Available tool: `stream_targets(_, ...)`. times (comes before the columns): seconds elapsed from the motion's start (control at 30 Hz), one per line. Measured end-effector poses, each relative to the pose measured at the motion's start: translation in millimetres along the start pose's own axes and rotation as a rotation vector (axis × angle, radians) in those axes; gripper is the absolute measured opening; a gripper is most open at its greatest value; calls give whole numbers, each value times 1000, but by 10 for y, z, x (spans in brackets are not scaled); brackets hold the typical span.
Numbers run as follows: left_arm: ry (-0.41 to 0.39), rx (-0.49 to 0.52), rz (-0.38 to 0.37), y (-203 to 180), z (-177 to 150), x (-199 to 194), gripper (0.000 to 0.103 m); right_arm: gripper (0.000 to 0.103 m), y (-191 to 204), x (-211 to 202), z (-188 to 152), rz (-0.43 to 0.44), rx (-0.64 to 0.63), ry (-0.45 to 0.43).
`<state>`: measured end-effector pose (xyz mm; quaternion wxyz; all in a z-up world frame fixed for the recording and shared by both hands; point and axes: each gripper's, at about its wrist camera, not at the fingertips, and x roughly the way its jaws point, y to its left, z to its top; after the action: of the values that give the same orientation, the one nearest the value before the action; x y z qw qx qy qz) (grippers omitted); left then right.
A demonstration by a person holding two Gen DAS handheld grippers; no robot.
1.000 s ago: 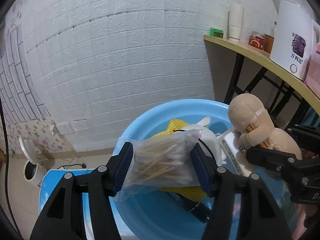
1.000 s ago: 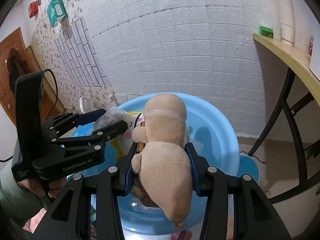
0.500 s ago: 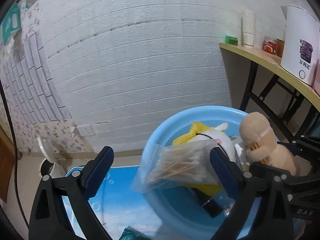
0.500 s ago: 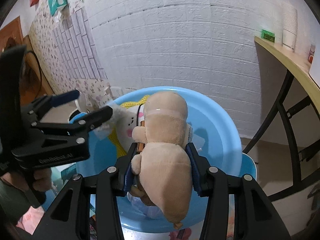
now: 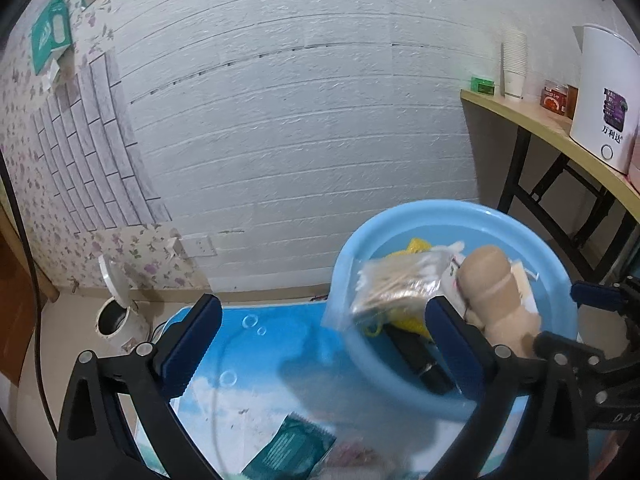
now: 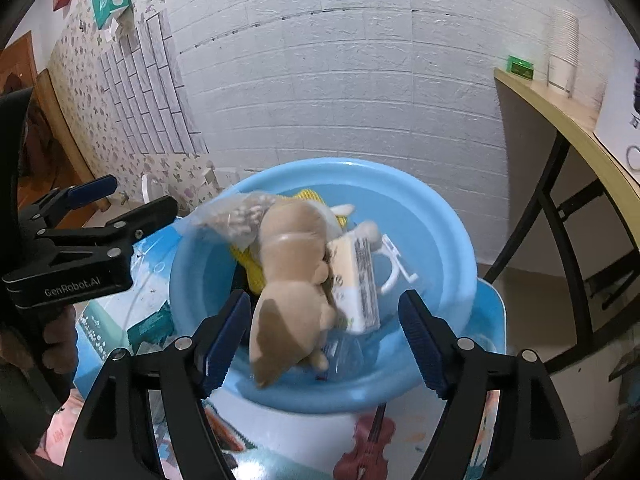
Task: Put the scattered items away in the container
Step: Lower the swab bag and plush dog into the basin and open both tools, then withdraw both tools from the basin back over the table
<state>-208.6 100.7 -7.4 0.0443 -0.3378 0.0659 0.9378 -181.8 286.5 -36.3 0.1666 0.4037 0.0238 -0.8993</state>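
both tools have just been opening: the left tool [image 5: 324, 344] stands empty, its bag of cotton swabs [image 5: 396, 284] on the blue basin [image 6: 448, 216]. the right tool [image 6: 322, 334] has released the plush dog [image 6: 292, 276]; draw back clear before reaching for the green packet [image 5: 288, 452].

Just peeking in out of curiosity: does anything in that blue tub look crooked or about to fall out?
Yes. The clear bag of cotton swabs hangs over the blue tub's rim, partly outside. The plush toy sprawls tilted across the pile. Both tongs stand open, holding nothing.
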Motion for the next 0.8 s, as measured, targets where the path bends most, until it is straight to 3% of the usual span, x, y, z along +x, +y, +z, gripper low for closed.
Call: stream_targets(0.8, 94, -31, 30, 358, -792, -282, 103, 73, 242, -320, -675, -1, 54, 47)
